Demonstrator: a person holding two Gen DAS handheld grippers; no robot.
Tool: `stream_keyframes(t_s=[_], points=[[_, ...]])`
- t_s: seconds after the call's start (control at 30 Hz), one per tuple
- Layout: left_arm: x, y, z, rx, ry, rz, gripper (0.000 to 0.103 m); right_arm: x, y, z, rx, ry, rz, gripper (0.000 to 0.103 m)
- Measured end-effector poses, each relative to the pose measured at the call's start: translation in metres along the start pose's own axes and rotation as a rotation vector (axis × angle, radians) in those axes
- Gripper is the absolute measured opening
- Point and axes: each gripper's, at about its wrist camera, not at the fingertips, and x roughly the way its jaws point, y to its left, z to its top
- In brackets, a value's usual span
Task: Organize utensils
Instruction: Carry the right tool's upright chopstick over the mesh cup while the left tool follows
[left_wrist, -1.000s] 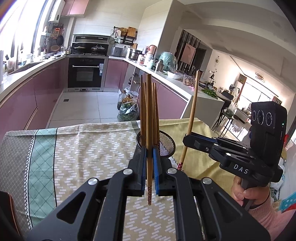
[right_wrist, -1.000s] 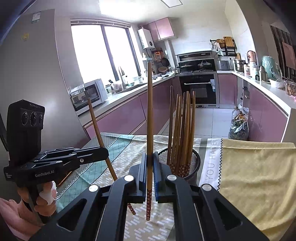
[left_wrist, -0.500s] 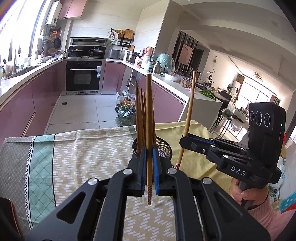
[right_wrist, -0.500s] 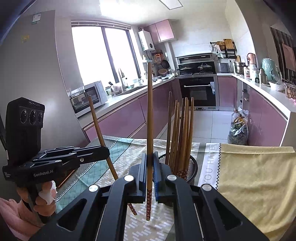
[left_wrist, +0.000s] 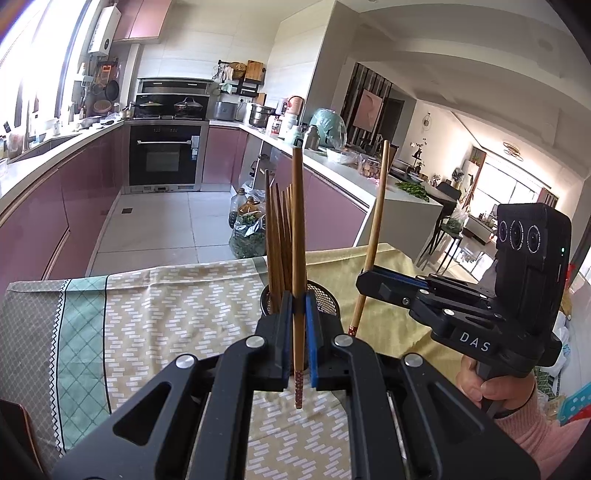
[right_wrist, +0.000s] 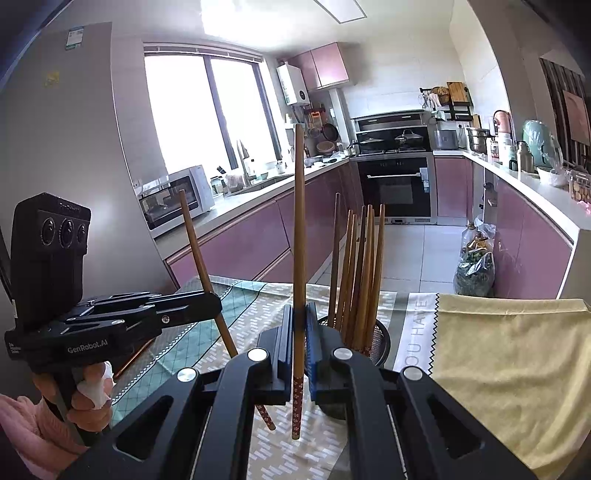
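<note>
Both tongs (left_wrist: 297, 325) (right_wrist: 298, 332) grip chopsticks (left_wrist: 297, 236) (right_wrist: 298, 236) — upright.

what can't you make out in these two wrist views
- Base of the mesh holder: left wrist view, hidden behind the left claw; right wrist view, behind the right claw.
- Lower ends of the chopsticks in the holder: both views, inside the mesh.
- Tablecloth lettering: right wrist view, partly cut off by the claw body.
</note>
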Motion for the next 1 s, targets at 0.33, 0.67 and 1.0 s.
stream_keyframes(t_s=[0.33,0.67,1.0], points=[[-0.002,-0.003,0.009,0.012,-0.019,-0.009,0.007,-0.002,-0.003,0.010,0.000,-0.027,0.008,0.006],[-0.005,-0.005,0.022,0.014,-0.046,-0.012,0.007,0.000,-0.006,0.016,-0.005,-0.040,0.007,0.006],[-0.007,-0.005,0.032,0.009,-0.086,-0.023,0.007,0.002,-0.007,0.022,-0.011,-0.056,-0.001,0.006]])
